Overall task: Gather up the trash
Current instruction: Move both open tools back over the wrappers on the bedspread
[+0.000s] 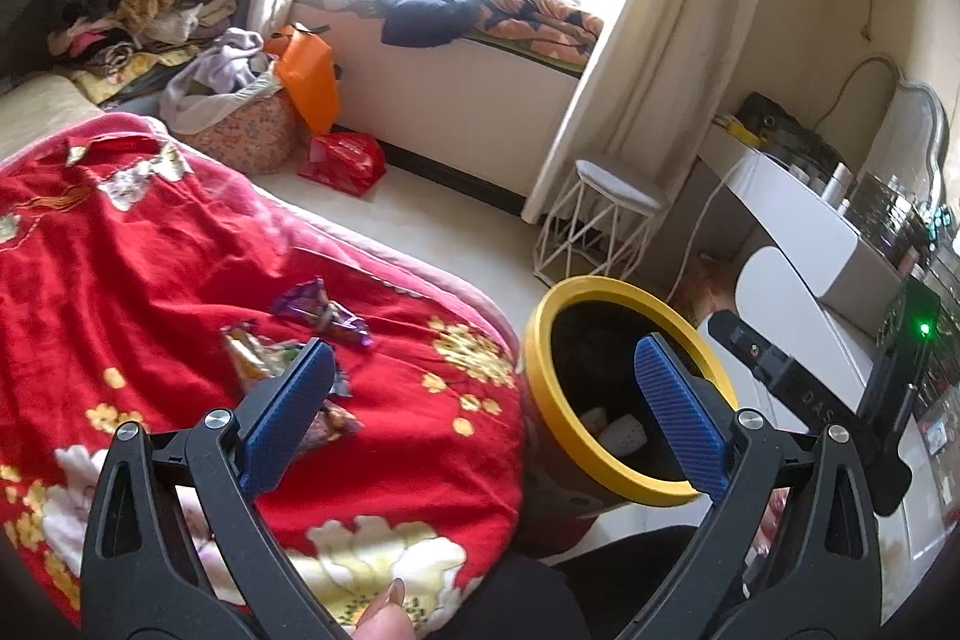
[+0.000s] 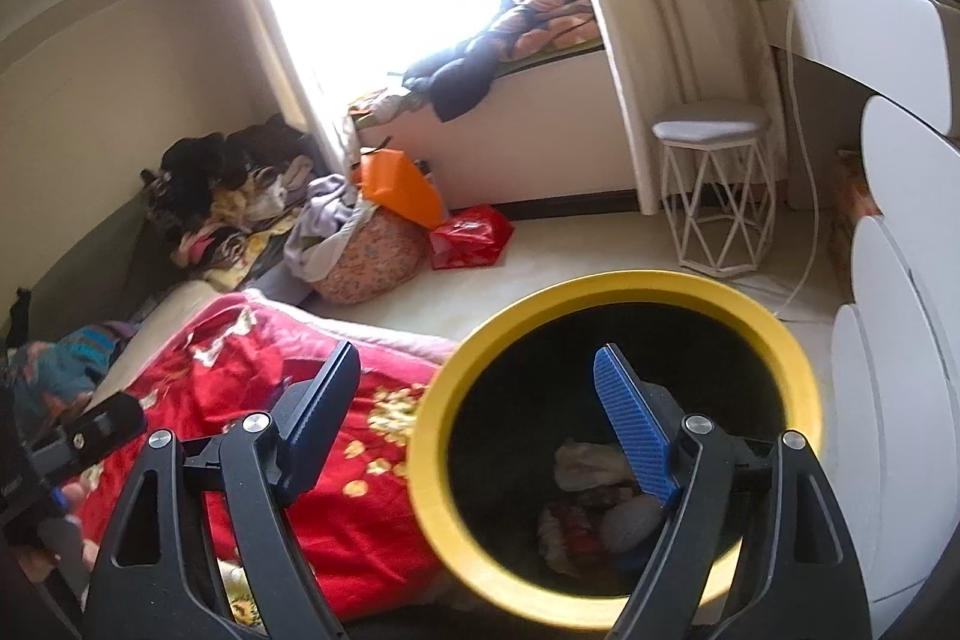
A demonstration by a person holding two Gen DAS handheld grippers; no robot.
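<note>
A black bin with a yellow rim [image 1: 543,340] stands on the floor beside the bed. Crumpled trash [image 2: 585,466] lies at its bottom. On the red flowered blanket [image 1: 150,280] lie a purple wrapper [image 1: 318,313], an orange-yellow wrapper [image 1: 252,358] and a third wrapper [image 1: 333,421] partly hidden behind my left finger. My left gripper [image 1: 485,347] is open wide over the bed's edge, with nothing between its blue pads [image 1: 678,418]. My right gripper [image 2: 477,358] is open above the bin's mouth and holds nothing; its body shows in the left wrist view beyond the bin.
A white wire stool [image 2: 714,196] and a white dresser [image 1: 798,214] stand to the right of the bin. An orange bag [image 1: 306,76], a red bag [image 1: 345,160] and a full laundry basket [image 1: 240,130] sit by the window seat. Clothes are piled at the far left.
</note>
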